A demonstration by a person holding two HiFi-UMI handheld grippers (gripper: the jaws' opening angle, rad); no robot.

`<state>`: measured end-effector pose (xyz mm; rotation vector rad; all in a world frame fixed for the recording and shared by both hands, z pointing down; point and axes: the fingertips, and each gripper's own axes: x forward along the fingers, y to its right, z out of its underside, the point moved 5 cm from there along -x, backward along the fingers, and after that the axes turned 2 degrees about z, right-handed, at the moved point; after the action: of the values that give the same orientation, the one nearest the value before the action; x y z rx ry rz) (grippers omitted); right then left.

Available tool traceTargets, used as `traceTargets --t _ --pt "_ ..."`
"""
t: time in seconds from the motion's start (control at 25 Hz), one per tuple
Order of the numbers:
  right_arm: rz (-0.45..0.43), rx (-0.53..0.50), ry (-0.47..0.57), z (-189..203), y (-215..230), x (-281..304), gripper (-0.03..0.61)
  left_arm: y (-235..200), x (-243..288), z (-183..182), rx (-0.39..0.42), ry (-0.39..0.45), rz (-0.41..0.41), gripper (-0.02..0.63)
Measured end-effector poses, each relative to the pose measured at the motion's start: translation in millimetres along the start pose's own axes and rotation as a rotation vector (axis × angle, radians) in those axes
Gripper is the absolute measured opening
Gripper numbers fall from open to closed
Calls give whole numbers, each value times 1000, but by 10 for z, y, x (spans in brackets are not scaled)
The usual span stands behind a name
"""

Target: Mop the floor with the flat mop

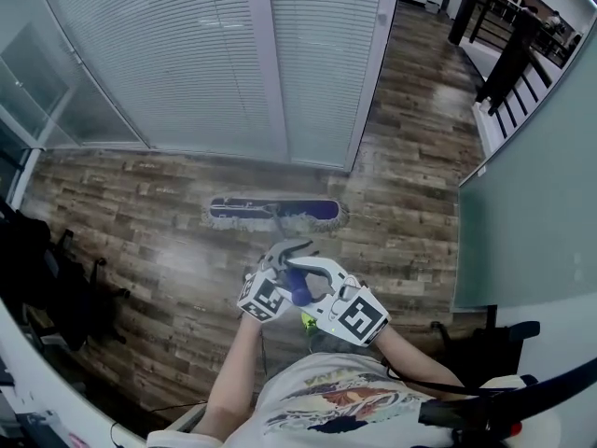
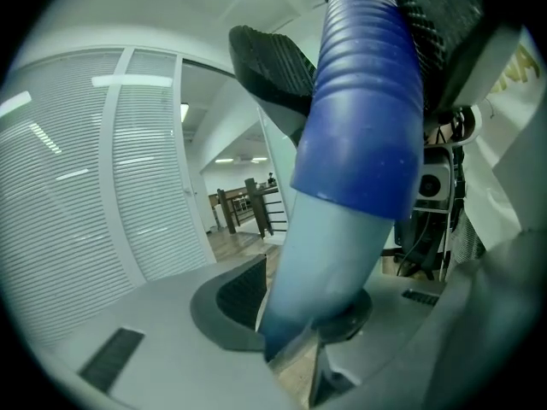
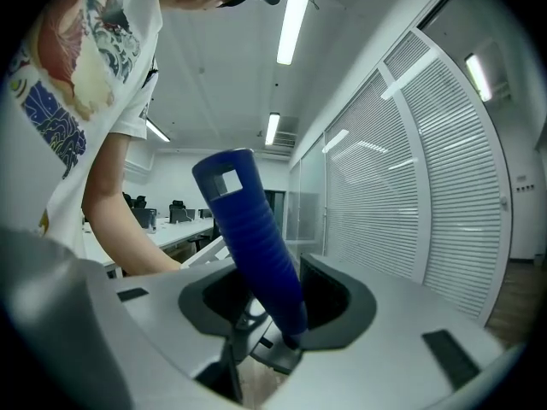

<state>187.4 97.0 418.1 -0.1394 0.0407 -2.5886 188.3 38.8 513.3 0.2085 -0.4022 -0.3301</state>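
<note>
The flat mop's blue-fringed head lies flat on the wood floor just in front of the blinds. Its handle rises toward me and ends in a ribbed dark-blue grip. My left gripper is shut on the pale-blue shaft just below that grip, the shaft filling the space between its pads. My right gripper is shut higher up on the ribbed grip, which slants between its pads. In the left gripper view the right gripper's dark jaws show above, around the grip.
A glass wall with white blinds runs behind the mop head. Dark office chairs crowd the left. A pale partition stands at the right, with a dark railing beyond it. Wood floor stretches left and right of the mop.
</note>
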Motion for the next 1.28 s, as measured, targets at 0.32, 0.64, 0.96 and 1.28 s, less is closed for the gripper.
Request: traceTargets --t 0.32,0.64,0.96,1.28 --pt "-47 -92 -78 58 -1491 -405 161 1259 -854 36 -22 28 -30 77" --pt "-129 -95 -76 135 -2557 -912 161 2357 -1347 -4 -26 1 -7 80" --pt "-198 -37 -22 276 -2417 -825 188 2281 -1277 54 22 20 22 86" --pt "-245 -26 2 252 -1648 -201 192 1348 -1069 194 -2 40 -7 86"
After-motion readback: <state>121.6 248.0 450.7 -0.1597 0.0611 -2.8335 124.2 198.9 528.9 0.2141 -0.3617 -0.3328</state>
